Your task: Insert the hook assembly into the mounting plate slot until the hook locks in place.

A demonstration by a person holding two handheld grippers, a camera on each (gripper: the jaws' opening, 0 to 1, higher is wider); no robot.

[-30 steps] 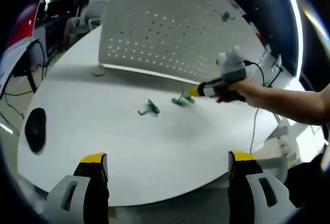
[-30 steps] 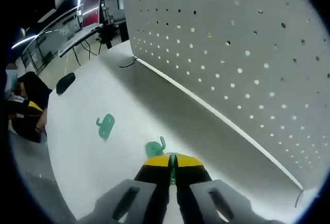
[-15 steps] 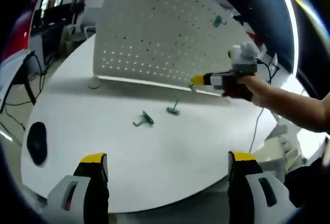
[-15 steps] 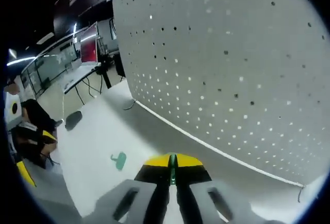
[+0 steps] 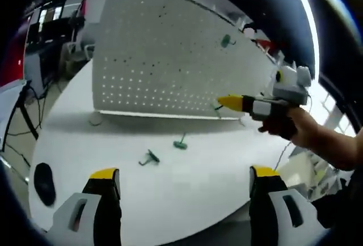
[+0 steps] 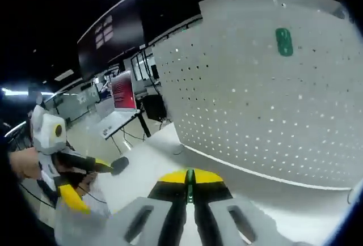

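A white pegboard (image 5: 164, 64) stands upright at the back of the round white table (image 5: 113, 144). One green hook (image 5: 227, 41) hangs high on it, also seen as the mounted hook (image 6: 283, 41) on the pegboard (image 6: 266, 115). Two more green hooks (image 5: 150, 157) (image 5: 180, 143) lie on the table. My right gripper (image 5: 229, 102) hovers in front of the board's lower right part, shut on a green hook (image 5: 217, 107); that held hook (image 6: 189, 182) shows as a thin green strip between its closed jaws. My left gripper (image 5: 184, 173) stands open and empty above the table's near edge.
A black mouse (image 5: 44, 181) lies at the table's left edge, and a small round pad (image 5: 95, 121) sits by the board's left foot. Desks with monitors (image 6: 122, 90) stand behind. The left gripper (image 6: 85, 178) and a hand (image 6: 22, 164) show beyond the table.
My right gripper has risen from the table with a hook and moved up toward the pegboard. The left view has drawn back and tilted up; its jaws stay open.
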